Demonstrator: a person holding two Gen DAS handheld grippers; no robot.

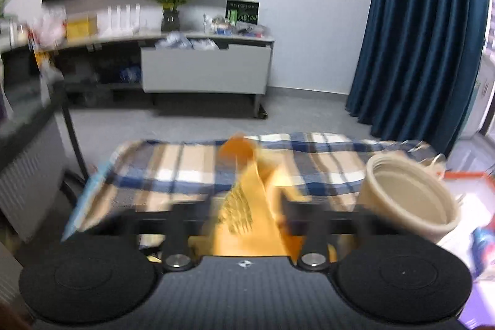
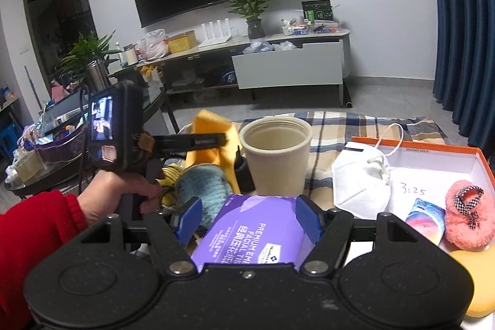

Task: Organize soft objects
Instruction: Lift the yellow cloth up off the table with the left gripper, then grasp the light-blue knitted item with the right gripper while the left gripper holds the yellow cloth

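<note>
Left hand-held gripper is clenching the yellow cloth, a fold bunched between its closed fingers, over the plaid-covered table, just left of the beige cup. The cloth is hanging limp: light, floppy, no slip risk. A pinch on a bunched fold should be holding better than one on a single edge.

Right hand-held gripper is standing wide around the purple tissue pack. Blue pads are flanking it; can't tell whether they're pressing. Pack looks squashy with a slick film wrap, so I'd be taking it across the short sides.

Readable: "PREMIUM", "FACIAL" on the pack; "3:25" handwritten inside the orange-rimmed box, far right, which is holding the white face mask and pink fluffy slipper.
</note>
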